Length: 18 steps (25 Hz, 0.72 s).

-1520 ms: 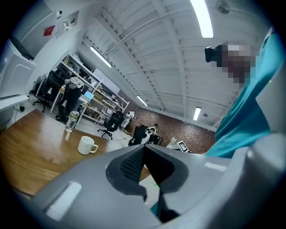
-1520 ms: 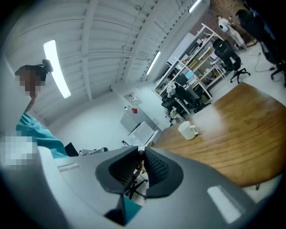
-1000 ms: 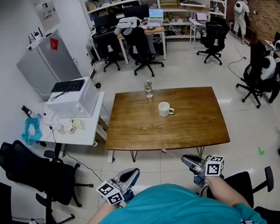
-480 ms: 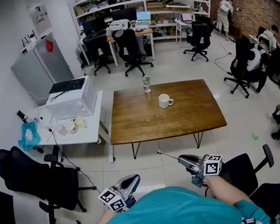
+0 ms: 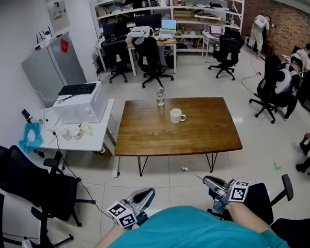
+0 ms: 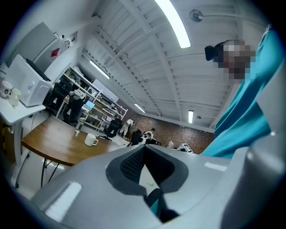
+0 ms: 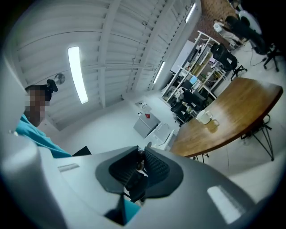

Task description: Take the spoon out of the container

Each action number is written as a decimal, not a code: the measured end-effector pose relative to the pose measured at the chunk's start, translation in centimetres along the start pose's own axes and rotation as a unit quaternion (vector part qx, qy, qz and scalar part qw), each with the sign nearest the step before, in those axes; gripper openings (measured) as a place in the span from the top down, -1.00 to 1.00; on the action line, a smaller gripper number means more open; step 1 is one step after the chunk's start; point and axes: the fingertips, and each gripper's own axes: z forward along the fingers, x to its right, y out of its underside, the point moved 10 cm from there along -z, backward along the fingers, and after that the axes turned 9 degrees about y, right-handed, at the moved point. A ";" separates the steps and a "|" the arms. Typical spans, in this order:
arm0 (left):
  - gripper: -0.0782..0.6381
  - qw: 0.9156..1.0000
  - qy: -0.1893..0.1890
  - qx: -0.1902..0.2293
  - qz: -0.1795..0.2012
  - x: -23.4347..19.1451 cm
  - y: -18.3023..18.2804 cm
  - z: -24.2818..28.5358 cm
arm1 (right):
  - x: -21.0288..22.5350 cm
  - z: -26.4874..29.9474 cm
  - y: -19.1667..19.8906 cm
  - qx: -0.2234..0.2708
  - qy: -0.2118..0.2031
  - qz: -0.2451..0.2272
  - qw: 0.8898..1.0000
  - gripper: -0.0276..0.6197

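A white mug (image 5: 175, 116) stands on the wooden table (image 5: 206, 134), well away from both grippers; it also shows as the mug (image 6: 91, 140) and the mug (image 7: 205, 117). My right gripper (image 5: 207, 179) is held low near my body, shut on a thin metal spoon (image 5: 184, 169) that sticks out forward over the floor. In the right gripper view the spoon (image 7: 140, 163) shows end-on between the pads of the right gripper (image 7: 140, 153). My left gripper (image 5: 149, 191) hangs low at the left, shut and holding nothing; the left gripper (image 6: 144, 148) has its tips together.
A clear bottle (image 5: 160, 96) stands at the table's far edge. A white side desk (image 5: 86, 137) with a printer stands left of the table, black office chairs (image 5: 31, 184) are around it, and people sit at the far right. Tiled floor lies between me and the table.
The head view has swung and pulled back, so the table sits farther off. Both grippers stay low by my body, the right one still holding the spoon.
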 end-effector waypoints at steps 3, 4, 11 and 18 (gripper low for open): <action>0.78 1.000 0.009 -0.008 0.013 0.9 0.2 1.6 | 0.2 -1.4 -0.5 -0.001 -0.001 -0.013 1.000 0.78; 0.78 1.000 0.010 -0.010 0.014 1.2 0.2 2.1 | 0.1 -1.8 -0.6 -0.002 -0.001 -0.017 1.000 0.78; 0.78 1.000 0.012 -0.018 0.017 2.5 -0.1 2.6 | -0.8 -2.9 -0.9 0.004 -0.003 -0.017 1.000 0.78; 0.78 1.000 0.010 -0.019 0.018 1.1 -0.1 2.7 | 0.2 -1.0 -0.9 0.000 -0.010 -0.019 1.000 0.78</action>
